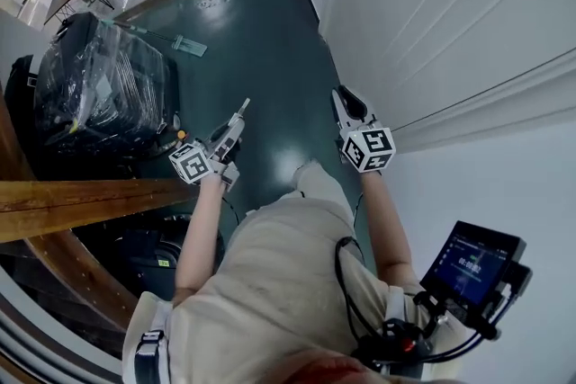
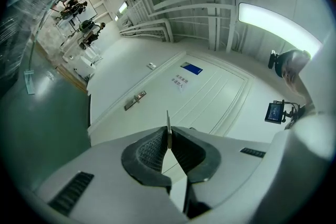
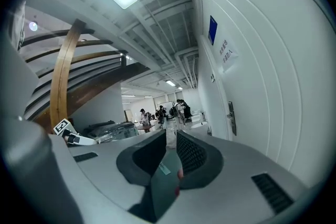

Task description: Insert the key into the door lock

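A: One key (image 2: 168, 124) pinched edge-on in left gripper (image 2: 168, 138), well short of door lock (image 2: 135, 100) by edge of door (image 2: 210, 92). Right gripper (image 3: 170, 140) slightly apart, empty.
B: Could twist in pads (image 2: 152, 149) & miss keyhole, imo.

A plastic-wrapped black case (image 1: 99, 94) sits on the green floor (image 1: 261, 76), with a mop (image 1: 187, 44) lying just beyond it. A wooden rail (image 1: 72, 202) crosses at left. A lit screen (image 1: 472, 265) shows lower right.

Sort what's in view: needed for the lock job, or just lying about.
Job: thin silver metal key in left tongs; metal lock plate; white panelled door.
Lying about: black plastic-wrapped bundle; long-handled floor mop; brown wooden beam.
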`<state>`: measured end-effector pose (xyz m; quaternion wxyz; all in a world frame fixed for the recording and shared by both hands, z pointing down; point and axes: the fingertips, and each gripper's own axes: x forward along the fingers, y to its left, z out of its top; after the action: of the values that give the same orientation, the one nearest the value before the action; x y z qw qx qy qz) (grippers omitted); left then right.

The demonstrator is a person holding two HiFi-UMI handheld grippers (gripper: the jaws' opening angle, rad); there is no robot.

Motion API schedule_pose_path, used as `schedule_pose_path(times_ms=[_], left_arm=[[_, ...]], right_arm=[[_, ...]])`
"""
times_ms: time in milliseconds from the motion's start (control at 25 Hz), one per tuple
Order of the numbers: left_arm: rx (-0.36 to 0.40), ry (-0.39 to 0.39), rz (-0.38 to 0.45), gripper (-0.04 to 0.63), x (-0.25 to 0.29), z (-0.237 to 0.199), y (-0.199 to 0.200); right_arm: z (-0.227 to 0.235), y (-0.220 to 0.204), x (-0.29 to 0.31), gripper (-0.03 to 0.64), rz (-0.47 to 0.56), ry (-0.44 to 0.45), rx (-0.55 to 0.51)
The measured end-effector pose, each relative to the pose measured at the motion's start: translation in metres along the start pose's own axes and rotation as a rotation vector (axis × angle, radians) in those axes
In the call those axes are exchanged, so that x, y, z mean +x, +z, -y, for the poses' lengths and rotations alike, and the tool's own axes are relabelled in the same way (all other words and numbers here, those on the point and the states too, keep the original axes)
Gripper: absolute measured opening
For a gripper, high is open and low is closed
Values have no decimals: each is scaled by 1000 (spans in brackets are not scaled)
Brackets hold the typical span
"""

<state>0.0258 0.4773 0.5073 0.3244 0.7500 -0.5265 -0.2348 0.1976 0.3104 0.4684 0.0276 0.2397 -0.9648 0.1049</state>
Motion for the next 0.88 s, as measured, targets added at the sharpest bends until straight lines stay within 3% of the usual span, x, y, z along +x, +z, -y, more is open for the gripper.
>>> schedule_pose_path(times_ms=[320, 520, 720, 880], left_arm=[[-25, 21, -15, 34, 93, -23, 44], [-22, 4, -47, 34, 144, -26, 46], [-64, 9, -70, 34, 168, -46, 37], [-73, 0, -54, 34, 180, -63, 61]], right_arm=[[76, 37, 51, 52, -13, 12, -44], [120, 40, 68, 52, -39, 3, -37], [142, 22, 85, 51, -73, 3, -11], [149, 26, 106, 51, -77, 5, 11]])
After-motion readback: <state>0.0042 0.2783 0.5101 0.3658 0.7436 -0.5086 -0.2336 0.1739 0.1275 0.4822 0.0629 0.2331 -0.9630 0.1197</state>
